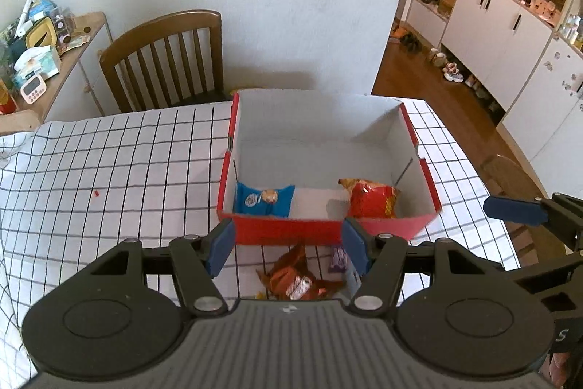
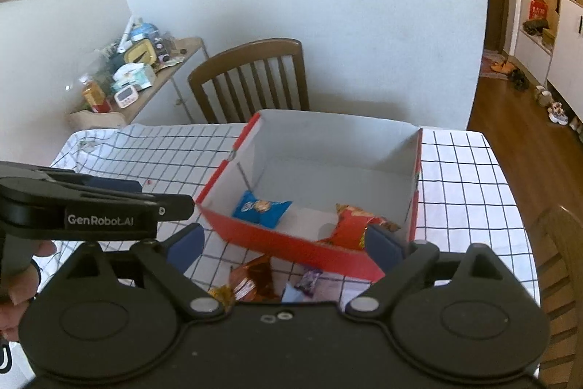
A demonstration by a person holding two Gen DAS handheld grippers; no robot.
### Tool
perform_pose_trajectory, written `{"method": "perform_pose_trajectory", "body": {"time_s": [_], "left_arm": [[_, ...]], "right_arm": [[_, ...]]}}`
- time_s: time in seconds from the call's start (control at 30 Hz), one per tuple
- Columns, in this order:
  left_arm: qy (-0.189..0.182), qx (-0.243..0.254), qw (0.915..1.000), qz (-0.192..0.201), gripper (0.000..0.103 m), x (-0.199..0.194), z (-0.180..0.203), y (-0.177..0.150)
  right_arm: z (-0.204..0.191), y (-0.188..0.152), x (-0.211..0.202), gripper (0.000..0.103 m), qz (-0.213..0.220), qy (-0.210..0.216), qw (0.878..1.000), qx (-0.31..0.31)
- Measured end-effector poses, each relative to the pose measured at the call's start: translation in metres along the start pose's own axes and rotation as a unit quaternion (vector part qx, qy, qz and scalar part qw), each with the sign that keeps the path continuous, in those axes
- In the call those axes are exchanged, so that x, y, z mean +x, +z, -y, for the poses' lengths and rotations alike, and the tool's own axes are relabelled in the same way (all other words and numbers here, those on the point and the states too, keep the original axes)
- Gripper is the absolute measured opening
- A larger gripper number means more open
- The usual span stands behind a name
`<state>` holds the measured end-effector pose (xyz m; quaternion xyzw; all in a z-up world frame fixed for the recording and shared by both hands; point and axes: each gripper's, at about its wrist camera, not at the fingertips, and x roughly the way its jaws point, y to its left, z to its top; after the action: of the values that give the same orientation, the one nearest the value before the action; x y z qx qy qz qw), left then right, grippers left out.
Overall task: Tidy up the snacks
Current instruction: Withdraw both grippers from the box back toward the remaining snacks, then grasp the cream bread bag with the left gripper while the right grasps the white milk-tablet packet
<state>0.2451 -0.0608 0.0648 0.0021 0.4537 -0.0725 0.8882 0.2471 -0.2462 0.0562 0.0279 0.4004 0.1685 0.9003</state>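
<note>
Both my left gripper (image 1: pixel 288 243) and right gripper (image 2: pixel 288 248) hang spread, empty. Reaching for the orange wrapper (image 1: pixel 291 276), I risk nudging the red box (image 1: pixel 288 230).

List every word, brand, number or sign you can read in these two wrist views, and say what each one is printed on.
"GenRobot.AI": white lettering on the side of the black left gripper, seen in the right wrist view.
"S": white mark on the black right gripper's body, at the edge of the left wrist view.
Too blurred to read: the blue snack packet, red snack bag, orange-brown wrapper, purple wrapper.
</note>
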Motion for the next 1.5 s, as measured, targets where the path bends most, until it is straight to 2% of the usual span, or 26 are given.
{"method": "perform_pose_trajectory", "body": {"time_s": [0.17,0.33,0.47,0.6,0.73,0.87,1.1,1.5], "left_arm": [[-0.001,-0.001,0.9999,0.010,0.069,-0.017,-0.006,-0.026],[0.004,-0.011,0.9998,0.013,0.081,-0.024,-0.015,-0.052],[0.000,-0.031,0.9995,0.011,0.085,-0.027,-0.027,-0.075],[-0.004,-0.055,0.9985,-0.001,0.088,-0.020,-0.040,-0.094],[-0.002,-0.063,0.9975,-0.030,0.089,-0.002,-0.047,-0.116],[-0.007,-0.036,0.9985,-0.040,0.089,0.015,-0.045,-0.135],[0.003,0.052,0.9983,-0.028,0.089,0.037,-0.036,-0.150],[0.014,0.074,0.9965,-0.036,0.089,0.056,-0.048,-0.156]], "right_arm": [[-0.014,-0.020,-0.016,0.100,0.009,0.014,1.000,-0.005],[-0.029,-0.043,-0.025,0.101,0.010,0.028,0.999,-0.016],[-0.040,-0.062,-0.027,0.102,0.003,0.038,0.999,-0.024],[-0.048,-0.083,-0.025,0.102,-0.006,0.046,0.998,-0.031],[-0.052,-0.106,-0.014,0.102,-0.027,0.057,0.998,-0.027],[-0.056,-0.127,0.003,0.102,-0.047,0.049,0.997,-0.032],[-0.064,-0.161,0.042,0.099,-0.088,0.023,0.995,-0.030],[-0.086,-0.182,0.103,0.090,-0.125,-0.042,0.991,-0.016]]}}
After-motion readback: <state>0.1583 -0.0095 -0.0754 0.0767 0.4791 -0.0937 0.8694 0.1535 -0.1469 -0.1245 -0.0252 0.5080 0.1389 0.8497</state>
